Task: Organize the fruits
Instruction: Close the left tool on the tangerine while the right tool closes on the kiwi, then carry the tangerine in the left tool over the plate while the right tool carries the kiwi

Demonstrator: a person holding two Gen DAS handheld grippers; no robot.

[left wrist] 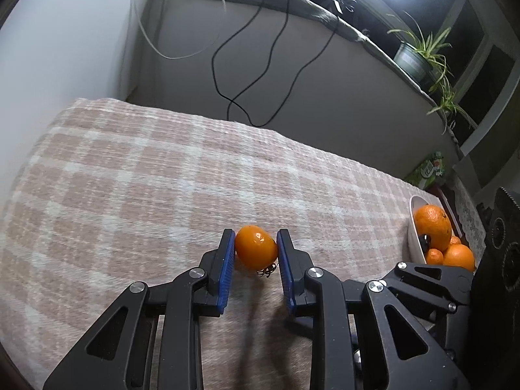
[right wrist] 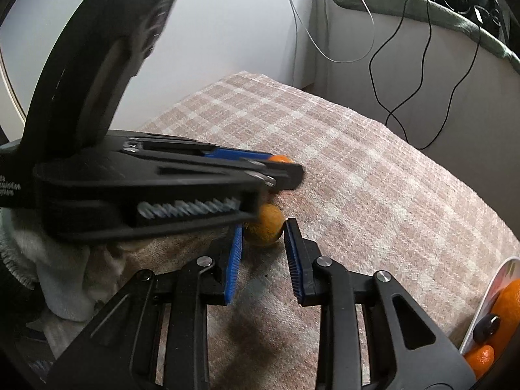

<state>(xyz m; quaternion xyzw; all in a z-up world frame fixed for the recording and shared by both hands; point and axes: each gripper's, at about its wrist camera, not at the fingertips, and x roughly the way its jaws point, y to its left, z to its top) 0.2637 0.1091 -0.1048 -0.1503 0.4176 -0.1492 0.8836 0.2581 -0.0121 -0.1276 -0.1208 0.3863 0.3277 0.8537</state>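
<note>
Small orange fruit (left wrist: 256, 251) sits on the checked cloth (left wrist: 146, 178) covering the counter, pinched between the blue pads (left wrist: 227, 260) of the left tool (left wrist: 255, 247). A bit of dark stem debris lies at its near side. Second small orange fruit (right wrist: 265, 226) just beside it, closer in, pinched by the right tool (right wrist: 264, 232). In the right wrist view the left tool crosses in front and partly hides it. White bowl (left wrist: 416, 227) at the right edge holds larger oranges (left wrist: 434, 227). Black cables (left wrist: 260, 65) hang against the wall behind.

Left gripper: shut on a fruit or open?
Shut: the left gripper has both blue pads pressed against the small orange on the checked cloth.
</note>
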